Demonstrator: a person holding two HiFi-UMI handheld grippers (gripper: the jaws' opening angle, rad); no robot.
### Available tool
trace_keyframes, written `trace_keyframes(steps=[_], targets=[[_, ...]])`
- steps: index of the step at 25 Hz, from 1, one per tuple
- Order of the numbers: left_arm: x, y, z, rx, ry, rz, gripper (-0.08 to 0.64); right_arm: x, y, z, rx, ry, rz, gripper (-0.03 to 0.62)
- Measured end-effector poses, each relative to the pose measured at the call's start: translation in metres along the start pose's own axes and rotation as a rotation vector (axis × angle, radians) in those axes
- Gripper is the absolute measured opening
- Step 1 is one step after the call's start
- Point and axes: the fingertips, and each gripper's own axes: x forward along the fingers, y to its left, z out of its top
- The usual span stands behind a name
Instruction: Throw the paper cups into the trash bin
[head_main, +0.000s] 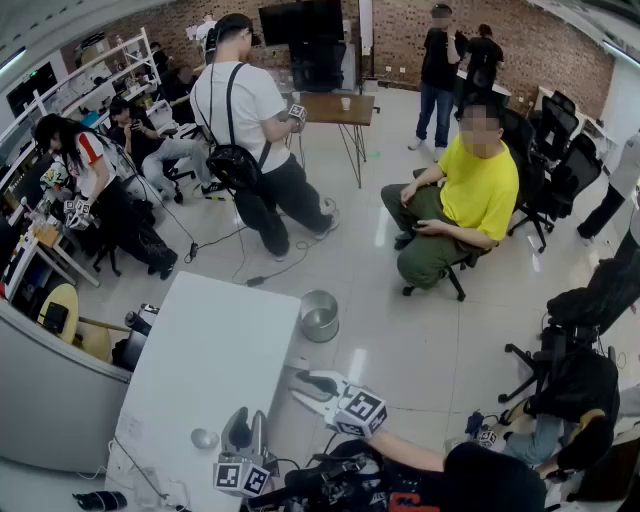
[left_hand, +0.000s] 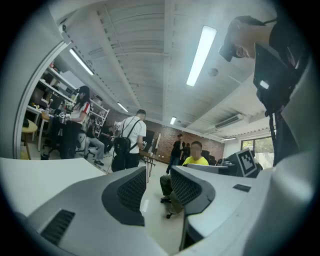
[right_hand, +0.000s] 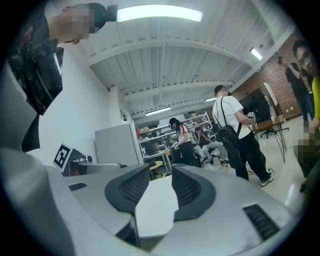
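Standing narrowly apart, both jaw pairs are being held empty: left gripper (head_main: 250, 422) over the tabletop's (head_main: 220, 340) near edge, right gripper (head_main: 297, 385) beyond its right edge, facing the trash bin (head_main: 319, 315) on the floor. No paper cup is being shown, so an empty throw is likely being risked. No readable writing is being shown.

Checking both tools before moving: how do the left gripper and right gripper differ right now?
The left gripper hangs over the white table; the right gripper is past its edge, over the floor, nearer the trash bin. The left points toward the person in yellow, the right across the table. Both are open and empty.
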Motion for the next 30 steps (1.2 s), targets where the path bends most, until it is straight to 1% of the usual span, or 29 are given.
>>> trace_keyframes(steps=[2, 4, 5, 6, 9, 10, 11, 20, 21, 24, 27, 30], targets=[[-0.010, 0.010, 0.003, 0.005, -0.013, 0.038, 0.149, 0.011, 0.007, 0.002, -0.034, 0.014, 0.026, 0.188], [-0.020, 0.019, 0.005, 0.015, -0.017, 0.069, 0.149, 0.021, 0.015, 0.002, -0.049, 0.025, 0.045, 0.199], [-0.024, 0.024, 0.006, 0.020, -0.017, 0.084, 0.149, 0.025, 0.019, 0.001, -0.050, 0.028, 0.055, 0.258], [-0.030, 0.030, 0.007, 0.024, -0.019, 0.100, 0.149, 0.030, 0.023, 0.000, -0.049, 0.031, 0.068, 0.275], [-0.053, 0.045, 0.014, 0.032, -0.042, 0.181, 0.149, 0.050, 0.043, -0.002, -0.053, 0.048, 0.143, 0.279], [-0.063, 0.050, 0.016, 0.033, -0.051, 0.212, 0.149, 0.058, 0.051, -0.003, -0.052, 0.057, 0.175, 0.339], [-0.072, 0.054, 0.018, 0.033, -0.059, 0.241, 0.149, 0.064, 0.059, -0.005, -0.052, 0.066, 0.202, 0.350], [-0.169, 0.090, 0.031, 0.041, -0.130, 0.487, 0.149, 0.116, 0.137, -0.033, -0.079, 0.146, 0.385, 0.350], [-0.180, 0.093, 0.030, 0.034, -0.140, 0.511, 0.165, 0.120, 0.146, -0.033, -0.082, 0.152, 0.409, 0.350], [-0.209, 0.098, 0.025, 0.009, -0.159, 0.568, 0.216, 0.129, 0.174, -0.036, -0.091, 0.165, 0.472, 0.350], [-0.238, 0.099, 0.013, -0.012, -0.167, 0.621, 0.222, 0.131, 0.195, -0.051, -0.111, 0.193, 0.524, 0.350], [-0.261, 0.098, 0.002, -0.020, -0.168, 0.653, 0.222, 0.129, 0.211, -0.064, -0.130, 0.219, 0.552, 0.350]])
